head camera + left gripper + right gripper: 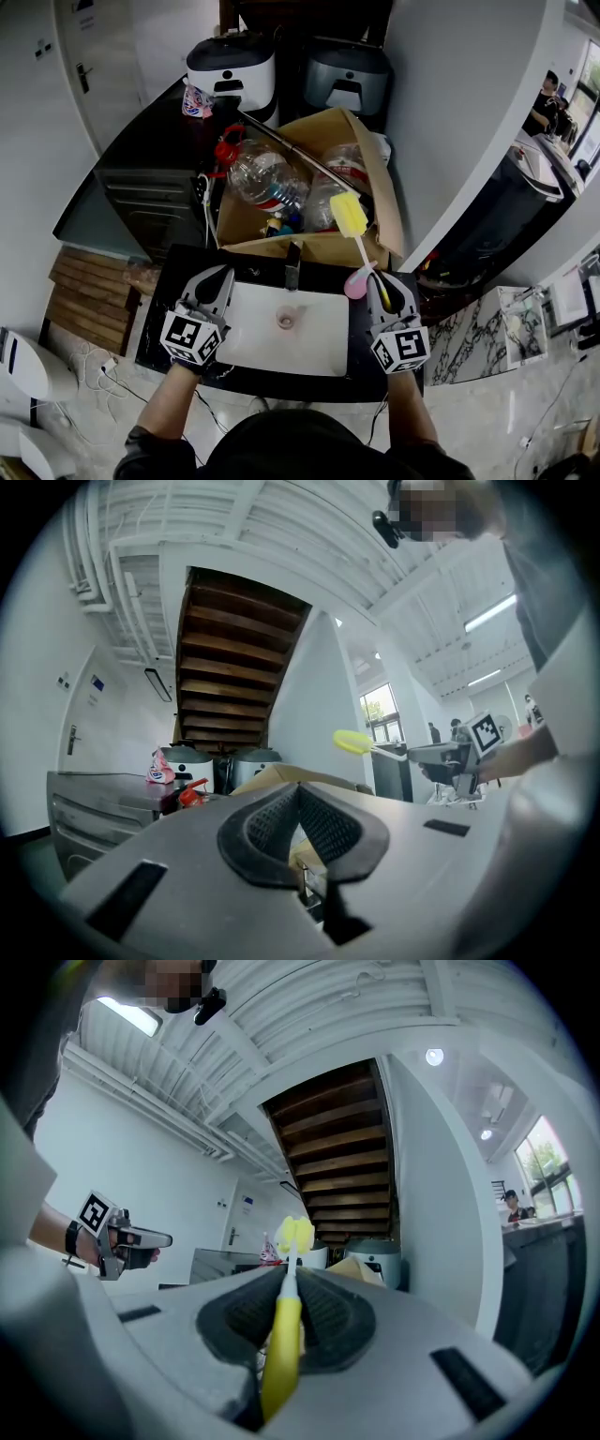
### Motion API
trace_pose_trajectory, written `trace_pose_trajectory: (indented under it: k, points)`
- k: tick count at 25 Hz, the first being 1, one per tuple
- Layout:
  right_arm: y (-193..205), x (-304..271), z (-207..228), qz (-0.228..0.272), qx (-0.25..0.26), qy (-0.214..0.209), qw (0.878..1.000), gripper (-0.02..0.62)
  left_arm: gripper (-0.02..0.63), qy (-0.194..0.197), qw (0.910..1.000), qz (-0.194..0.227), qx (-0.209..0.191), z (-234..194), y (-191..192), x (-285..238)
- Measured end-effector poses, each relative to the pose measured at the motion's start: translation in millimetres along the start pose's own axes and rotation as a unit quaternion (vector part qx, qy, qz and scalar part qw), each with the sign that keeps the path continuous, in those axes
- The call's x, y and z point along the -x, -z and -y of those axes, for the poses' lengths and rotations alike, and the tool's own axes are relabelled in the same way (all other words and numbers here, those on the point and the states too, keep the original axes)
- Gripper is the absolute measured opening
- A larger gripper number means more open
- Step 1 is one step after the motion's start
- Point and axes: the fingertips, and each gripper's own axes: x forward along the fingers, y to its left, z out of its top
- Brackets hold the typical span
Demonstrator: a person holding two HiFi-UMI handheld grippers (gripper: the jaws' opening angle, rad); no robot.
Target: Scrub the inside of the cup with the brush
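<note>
Head view first: the person stands over a white sink basin [314,347] set in a black counter, a gripper in each hand. The left gripper [222,276] hangs over the basin's left rim and the right gripper [383,281] over its right rim, well apart from each other.

The left gripper view shows its ribbed pads pressed together at the tips with nothing between them – clenched and empty. The right gripper view shows the other pair clamped on the yellow handle of the brush [281,1335], whose thin white stem rises to a yellow sponge head.

From above, that sponge head stands out over the front wall of an open cardboard box [319,246] behind the sink. A pink cup [355,282] sits at the basin's right rear corner, just beside the brush stem and the right gripper's tips – no gripper holds it. A small pinkish round spot lies at the basin's bottom; whether it is the drain I cannot tell.

The dark faucet [292,266] stands at the rear middle of the basin. Clear plastic bottles [267,178] fill the box. Farther back stand a white appliance [231,70] and a grey appliance [348,75].
</note>
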Motion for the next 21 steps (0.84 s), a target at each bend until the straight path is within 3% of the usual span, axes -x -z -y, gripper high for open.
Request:
trace_pose_trajectory:
  k: [21]
  points:
    - [1.0, 0.6, -0.6, -0.001, -0.001, -0.003, 1.000, 0.037, 0.002, 0.004, 0.9999, -0.010, -0.008, -0.6, 1.2, -3.6]
